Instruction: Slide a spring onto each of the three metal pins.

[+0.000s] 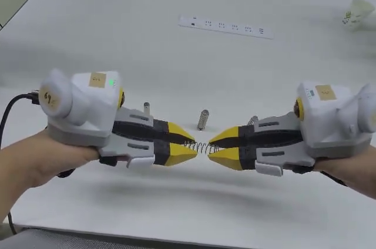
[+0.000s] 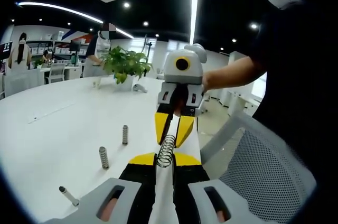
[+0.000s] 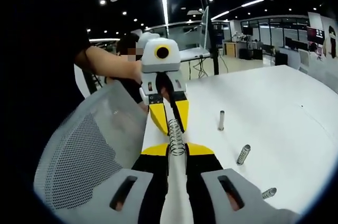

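Head view shows the left gripper (image 1: 189,147) and right gripper (image 1: 216,147) tip to tip above the table (image 1: 176,61) near its front edge, each with jaws clenched on one end of a spring (image 1: 200,146). Behind stand a bare pin (image 1: 146,107) and a spring-covered pin (image 1: 202,120). The right gripper half hides a third pin (image 1: 252,120); the right gripper view shows it whole.

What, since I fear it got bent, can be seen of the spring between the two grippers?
The spring is a thin coil of silvery wire with open turns, and it looks straight. It hangs level above the white table, one end pinched by the left gripper, the other by the right gripper.
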Demonstrator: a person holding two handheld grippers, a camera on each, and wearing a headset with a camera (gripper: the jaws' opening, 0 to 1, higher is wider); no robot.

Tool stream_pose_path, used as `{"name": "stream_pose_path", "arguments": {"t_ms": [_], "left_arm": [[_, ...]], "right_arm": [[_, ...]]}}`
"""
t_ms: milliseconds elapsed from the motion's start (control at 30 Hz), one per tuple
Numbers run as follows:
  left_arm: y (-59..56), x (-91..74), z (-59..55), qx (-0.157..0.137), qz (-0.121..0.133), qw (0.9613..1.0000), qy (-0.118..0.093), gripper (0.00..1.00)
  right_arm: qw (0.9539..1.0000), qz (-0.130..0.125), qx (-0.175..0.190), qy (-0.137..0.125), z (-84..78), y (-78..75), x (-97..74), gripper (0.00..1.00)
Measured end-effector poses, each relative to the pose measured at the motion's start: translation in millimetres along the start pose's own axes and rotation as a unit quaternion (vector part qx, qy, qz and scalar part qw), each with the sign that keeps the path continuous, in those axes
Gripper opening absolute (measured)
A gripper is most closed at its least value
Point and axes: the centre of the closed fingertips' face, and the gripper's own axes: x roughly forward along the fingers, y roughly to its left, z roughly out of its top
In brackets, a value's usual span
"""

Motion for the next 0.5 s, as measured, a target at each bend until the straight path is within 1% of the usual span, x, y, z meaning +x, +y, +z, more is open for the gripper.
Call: {"name": "stream_pose_path", "arguments": {"t_ms": [100, 233, 333, 400, 500], "left_arm": [[0.6, -0.1, 1.6, -0.001, 0.001, 1.0000, -0.003, 0.03], [-0.1, 0.8, 0.5, 0.000, -0.002, 1.0000, 0.001, 0.03], [-0.2, 1.3, -0.1, 0.000, -0.003, 1.0000, 0.002, 0.03], [0.0, 1.7, -0.2, -0.001, -0.002, 1.0000, 0.002, 0.03], [0.2, 2.4, -1.7, 0.001, -0.002, 1.0000, 0.005, 0.03]], "right_arm": [[1.0000, -0.003, 0.000, 0.002, -1.5, -0.6, -1.0, 0.09], [1.0000, -0.005, 0.005, 0.001, -1.3, 0.1, -1.9, 0.08], [1.0000, -0.007, 0.004, -0.005, 2.2, 0.4, -4.1, 0.08], [1.0000, -0.009, -0.001, -0.003, 4.4, 0.9, -4.8, 0.08], [0.9997, -0.012, -0.022, 0.006, 6.7, 1.4, -4.5, 0.08]]}}
